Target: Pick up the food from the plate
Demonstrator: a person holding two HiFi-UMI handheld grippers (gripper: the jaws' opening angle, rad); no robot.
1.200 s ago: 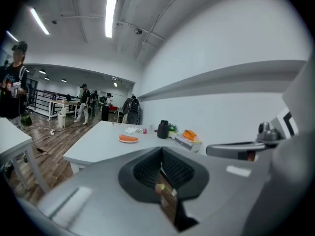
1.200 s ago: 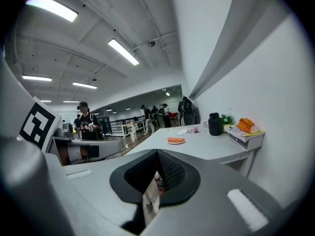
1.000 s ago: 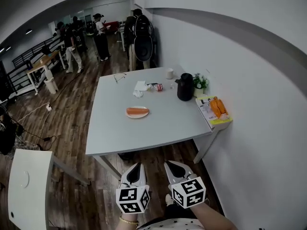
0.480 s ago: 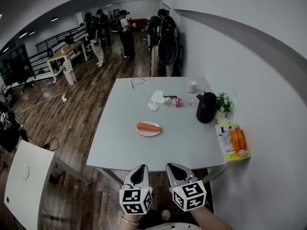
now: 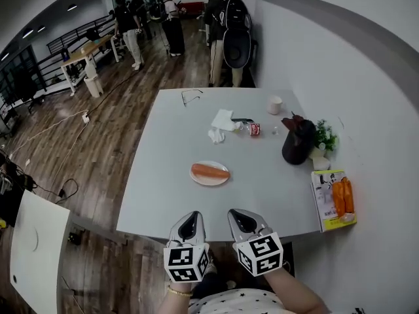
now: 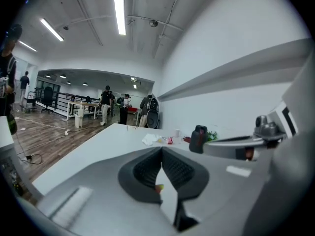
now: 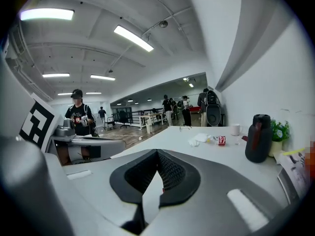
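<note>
Grey surface (image 5: 170, 149) bears the plate (image 5: 208, 182) with the orange food (image 5: 209, 171) on it, well apart from the left claw (image 5: 192, 216) and right claw (image 5: 238, 214), both closed on nothing, so the pickup looks outstanding.

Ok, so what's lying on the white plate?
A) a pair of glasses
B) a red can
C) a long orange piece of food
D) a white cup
C: in the head view the white plate holds only a long orange piece of food; the red can, white cup and glasses sit farther back, straight on the table.
</note>
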